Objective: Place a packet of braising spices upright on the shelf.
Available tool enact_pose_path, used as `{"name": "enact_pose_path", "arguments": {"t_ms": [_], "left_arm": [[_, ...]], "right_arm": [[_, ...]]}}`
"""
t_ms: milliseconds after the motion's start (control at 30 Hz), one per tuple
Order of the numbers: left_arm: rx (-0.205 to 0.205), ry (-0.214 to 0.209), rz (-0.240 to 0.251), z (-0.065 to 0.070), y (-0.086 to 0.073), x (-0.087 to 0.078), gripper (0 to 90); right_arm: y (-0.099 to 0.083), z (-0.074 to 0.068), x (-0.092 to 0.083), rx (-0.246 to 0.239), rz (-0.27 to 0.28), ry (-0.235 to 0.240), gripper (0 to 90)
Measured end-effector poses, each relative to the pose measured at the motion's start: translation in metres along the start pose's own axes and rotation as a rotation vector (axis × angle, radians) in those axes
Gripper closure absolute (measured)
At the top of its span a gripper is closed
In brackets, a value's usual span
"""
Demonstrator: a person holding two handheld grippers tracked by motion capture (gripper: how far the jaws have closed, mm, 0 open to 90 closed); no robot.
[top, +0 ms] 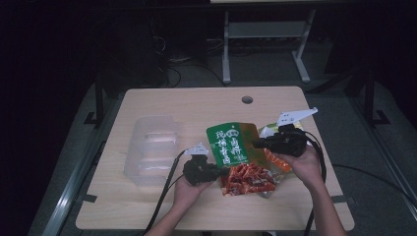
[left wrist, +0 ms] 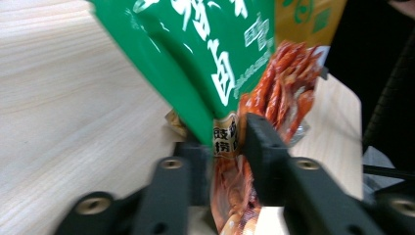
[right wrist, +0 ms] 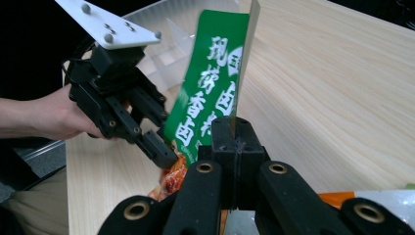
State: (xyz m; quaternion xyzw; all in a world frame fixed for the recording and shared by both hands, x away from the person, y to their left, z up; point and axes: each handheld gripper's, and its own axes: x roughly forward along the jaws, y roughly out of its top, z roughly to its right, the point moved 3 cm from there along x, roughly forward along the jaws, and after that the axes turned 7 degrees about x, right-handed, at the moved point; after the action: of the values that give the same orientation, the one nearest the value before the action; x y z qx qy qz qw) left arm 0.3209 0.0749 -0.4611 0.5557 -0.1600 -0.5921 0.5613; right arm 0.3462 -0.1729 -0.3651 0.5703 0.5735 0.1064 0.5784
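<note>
Tongs come first: the right tongs [right wrist: 235, 128] are shut tight on the thin edge of a green snack bag [right wrist: 210, 83], and this grip holds the bag up so it stands tilted over the table [top: 162, 201]. The left tongs [left wrist: 230, 142] are closed on the lower part of the same bunch, with the green bag and a clear pack of red snacks [left wrist: 284, 83] squeezed between the two black jaws. From above, the left tongs [top: 216, 172] sit at the left side of the red pack, and the right tongs [top: 260, 143] sit at the right side of the green bag. So each hand has one side, most likely to pull the packs apart or lift them together; I cannot tell which. The snack bag [top: 228, 143] is near the middle of the table, a bit toward the right edge and the front edge where the person sits. The red pack [top: 248, 179] lies just under it, closer to the front edge. An orange pack [top: 278, 161] peeks out under the right hand [top: 305, 164]. A clear plastic box [top: 150, 150] with little rooms inside waits near the left edge, well apart from the bags. It may be where the snacks go next.
</note>
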Motion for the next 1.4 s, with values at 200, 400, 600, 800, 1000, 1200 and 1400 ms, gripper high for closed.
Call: {"name": "enact_pose_path", "arguments": {"t_ms": [200,400,600,800,1000,1200,1400], "left_arm": [[0.037,0.039,0.024,0.008,0.003,-0.006,86.5],[0.062,0.075,0.033,0.008,0.002,-0.009,88.3],[0.073,0.085,0.034,0.011,0.0,-0.01,88.7],[0.093,0.085,0.026,0.01,0.0,-0.011,88.7],[0.095,0.09,0.024,0.01,-0.002,-0.013,88.6],[0.092,0.089,0.027,0.013,-0.004,-0.021,81.9],[0.116,0.118,0.014,0.023,-0.006,-0.033,63.3]], "right_arm": [[-0.004,0.005,-0.004,0.023,0.017,-0.01,89.3],[-0.01,0.006,0.005,0.03,-0.025,-0.022,85.7],[-0.016,0.009,0.019,0.046,-0.058,-0.008,84.1],[-0.02,0.01,0.029,0.053,-0.082,-0.002,82.5],[-0.02,0.009,0.035,0.053,-0.101,0.003,84.2],[-0.018,-0.001,0.03,-0.004,-0.082,-0.003,89.4],[-0.012,-0.02,0.018,-0.035,-0.024,0.023,89.6]]}}
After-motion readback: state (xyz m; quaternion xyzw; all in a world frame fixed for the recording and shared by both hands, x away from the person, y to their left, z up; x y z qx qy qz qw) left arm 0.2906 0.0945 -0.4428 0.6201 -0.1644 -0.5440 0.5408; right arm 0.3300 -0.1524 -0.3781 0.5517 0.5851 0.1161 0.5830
